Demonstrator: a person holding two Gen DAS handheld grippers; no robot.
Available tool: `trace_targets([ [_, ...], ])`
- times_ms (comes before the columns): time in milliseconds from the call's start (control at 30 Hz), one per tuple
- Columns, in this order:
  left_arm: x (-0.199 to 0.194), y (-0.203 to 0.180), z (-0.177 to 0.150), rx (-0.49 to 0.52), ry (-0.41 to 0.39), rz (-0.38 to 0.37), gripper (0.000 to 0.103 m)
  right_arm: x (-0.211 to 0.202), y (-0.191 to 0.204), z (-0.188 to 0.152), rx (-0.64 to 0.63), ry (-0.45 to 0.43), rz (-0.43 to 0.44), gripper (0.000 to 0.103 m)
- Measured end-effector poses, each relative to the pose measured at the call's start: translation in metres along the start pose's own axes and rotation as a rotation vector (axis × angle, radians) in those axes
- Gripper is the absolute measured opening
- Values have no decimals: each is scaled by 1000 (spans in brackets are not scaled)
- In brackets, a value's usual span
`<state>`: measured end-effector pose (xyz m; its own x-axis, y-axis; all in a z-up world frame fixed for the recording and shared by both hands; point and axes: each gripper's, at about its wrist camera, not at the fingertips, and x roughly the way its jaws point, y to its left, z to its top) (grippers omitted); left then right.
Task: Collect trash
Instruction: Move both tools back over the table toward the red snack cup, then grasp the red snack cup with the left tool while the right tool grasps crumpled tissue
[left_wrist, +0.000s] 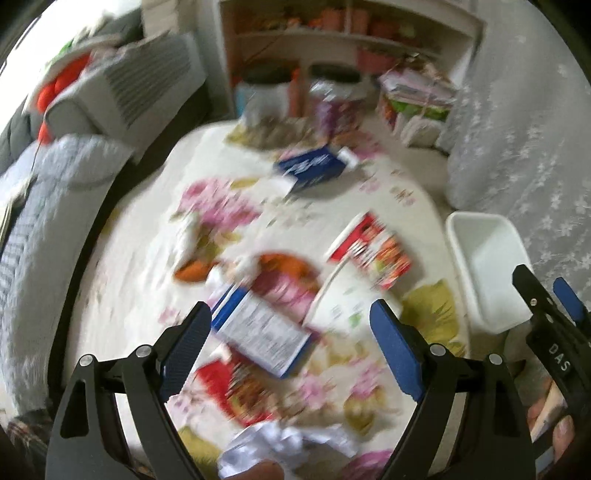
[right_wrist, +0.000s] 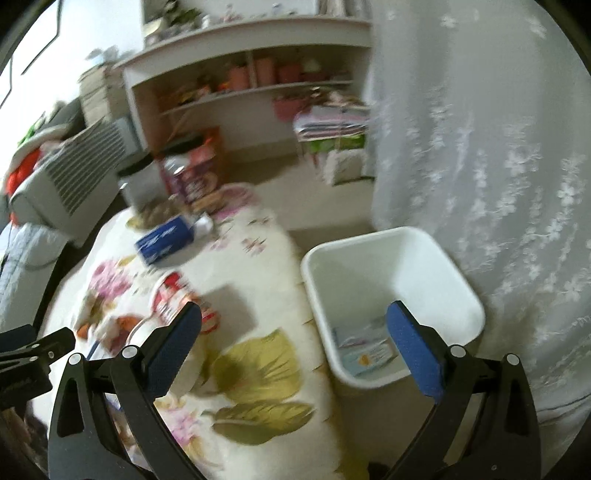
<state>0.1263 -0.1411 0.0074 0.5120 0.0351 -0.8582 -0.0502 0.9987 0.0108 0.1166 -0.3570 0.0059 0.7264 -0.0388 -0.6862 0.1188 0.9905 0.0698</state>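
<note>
A: What risk was judged, left to right?

B: The left gripper (left_wrist: 290, 325), jaws spread wide and empty, was poised over the blue-and-white carton (left_wrist: 262, 332) on the floral bedspread (left_wrist: 147, 288); under such blur, a mistimed closure could be expected to miss it.

A: And the container?

B: The white bin (right_wrist: 391, 295) beside the bed was shown holding one flat packet (right_wrist: 365, 350). The right gripper (right_wrist: 295, 339) was held open, empty.

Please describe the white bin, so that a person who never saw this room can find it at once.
Start at the bed with the flowered bedspread. The white bin stands on the floor beside it, next to the pale lace curtain. It is the only open rectangular plastic container there, plain white, with a flat light-blue packet lying inside.
</note>
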Motion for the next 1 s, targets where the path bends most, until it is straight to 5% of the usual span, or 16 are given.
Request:
trace_targets([
  [367, 57, 67, -45, -171, 340, -36, 85, 9, 55, -22, -143, 173, 180, 96],
  [567, 80, 71, -57, -214, 406, -84, 84, 10, 65, -44, -187, 281, 291, 96],
  [600, 83, 70, -58, -210, 416, -92, 83, 12, 67, -48, -196, 307, 314, 96],
  [667, 90, 67, -62, -189, 441, -108, 63, 13, 69, -54, -205, 348, 351, 96],
  [833, 81, 73, -62, -164, 380, -125, 49, 9, 85, -70, -231, 458, 521, 96],
  [1000, 58, 92, -51, -196, 280, -162, 47, -10, 115, -82, -344, 466, 649, 96],
])
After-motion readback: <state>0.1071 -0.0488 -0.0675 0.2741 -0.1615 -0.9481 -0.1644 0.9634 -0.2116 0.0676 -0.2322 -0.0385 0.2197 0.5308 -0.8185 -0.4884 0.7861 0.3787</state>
